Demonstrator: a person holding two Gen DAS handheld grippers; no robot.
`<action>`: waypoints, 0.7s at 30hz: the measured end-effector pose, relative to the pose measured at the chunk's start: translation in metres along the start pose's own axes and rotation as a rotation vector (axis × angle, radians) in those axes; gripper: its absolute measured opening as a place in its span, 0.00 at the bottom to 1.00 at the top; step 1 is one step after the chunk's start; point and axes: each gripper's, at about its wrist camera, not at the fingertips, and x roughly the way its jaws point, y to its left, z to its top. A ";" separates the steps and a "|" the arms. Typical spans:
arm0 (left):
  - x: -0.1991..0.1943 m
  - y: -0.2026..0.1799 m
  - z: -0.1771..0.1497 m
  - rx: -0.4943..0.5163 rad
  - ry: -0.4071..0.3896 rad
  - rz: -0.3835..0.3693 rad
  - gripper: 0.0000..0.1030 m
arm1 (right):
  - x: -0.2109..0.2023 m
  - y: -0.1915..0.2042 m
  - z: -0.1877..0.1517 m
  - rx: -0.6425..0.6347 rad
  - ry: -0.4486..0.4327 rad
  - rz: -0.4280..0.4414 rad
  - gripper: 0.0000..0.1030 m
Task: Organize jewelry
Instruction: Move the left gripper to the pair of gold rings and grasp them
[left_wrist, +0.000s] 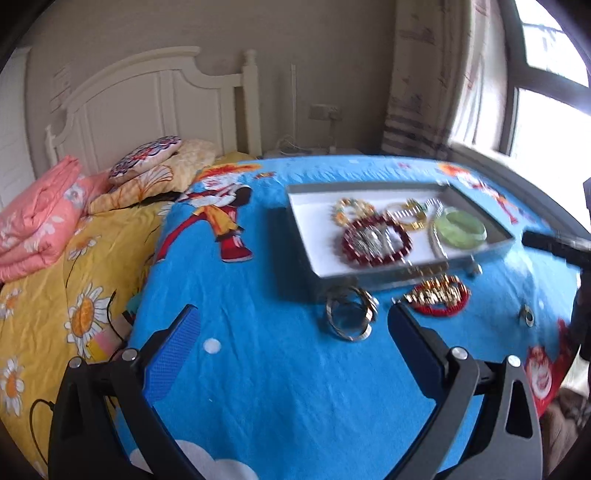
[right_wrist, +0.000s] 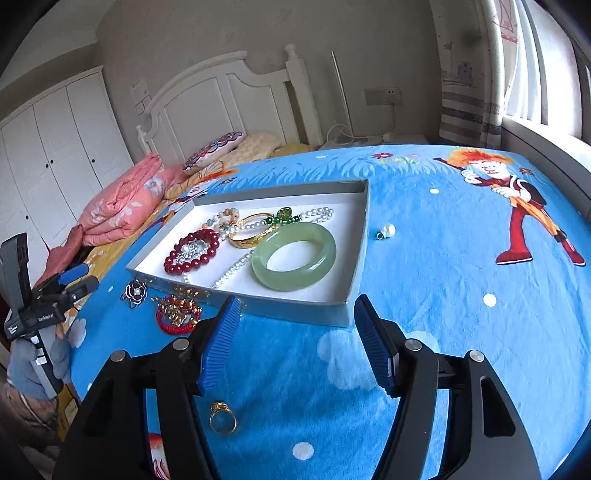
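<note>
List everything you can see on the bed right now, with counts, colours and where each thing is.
tray: one, grey-walled, white inside, on the blue blanket
jade bangle: one, green, in tray
red bead bracelet: one, in tray
gold bangle: one, in tray
pearl strand: one, white, in tray
red and gold bracelet: one, on blanket before tray
silver bangles: stacked, on blanket
gold ring: one, on blanket
pearl pendant: one, right of tray
left gripper: open, empty
right gripper: open, empty
</note>
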 end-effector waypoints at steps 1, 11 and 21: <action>0.003 -0.007 -0.001 0.021 0.008 -0.002 0.97 | 0.001 0.002 -0.001 -0.011 0.000 -0.001 0.66; 0.030 -0.039 0.015 0.067 0.111 0.044 0.97 | -0.001 -0.007 -0.005 0.019 -0.027 0.049 0.67; 0.056 -0.018 0.015 -0.100 0.223 0.042 0.86 | -0.002 -0.007 -0.005 0.020 -0.035 0.073 0.67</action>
